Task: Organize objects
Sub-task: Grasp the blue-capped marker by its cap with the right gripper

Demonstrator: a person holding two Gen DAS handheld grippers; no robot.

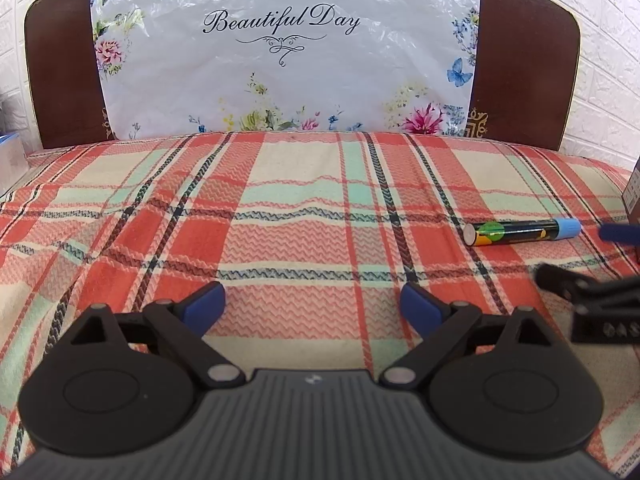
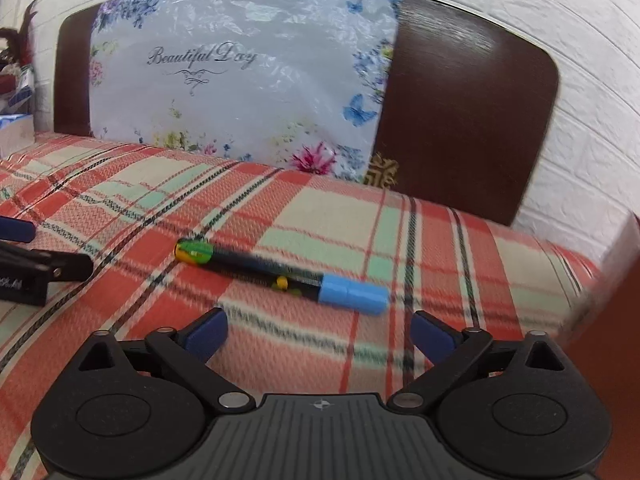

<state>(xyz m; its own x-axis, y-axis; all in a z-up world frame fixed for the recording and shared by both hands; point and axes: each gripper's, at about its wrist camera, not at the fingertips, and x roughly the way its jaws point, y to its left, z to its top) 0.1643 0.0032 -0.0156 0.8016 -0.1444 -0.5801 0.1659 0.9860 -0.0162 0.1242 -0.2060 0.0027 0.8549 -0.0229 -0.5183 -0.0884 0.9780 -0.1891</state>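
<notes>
A black marker with a light blue cap (image 1: 523,232) lies flat on the plaid cloth (image 1: 280,220), to the right in the left wrist view. In the right wrist view the marker (image 2: 280,274) lies just ahead of my right gripper (image 2: 319,334), cap to the right. My right gripper is open and empty, a short way behind the marker. My left gripper (image 1: 313,306) is open and empty over bare cloth, well left of the marker. The right gripper's fingers (image 1: 616,234) show at the right edge of the left wrist view.
A floral plastic bag (image 1: 280,48) reading "Beautiful Day" leans on a brown headboard (image 1: 60,76) at the back. A brown box (image 1: 634,196) stands at the far right edge. Small boxes (image 2: 16,120) sit at the far left. A white brick wall (image 2: 580,80) is behind.
</notes>
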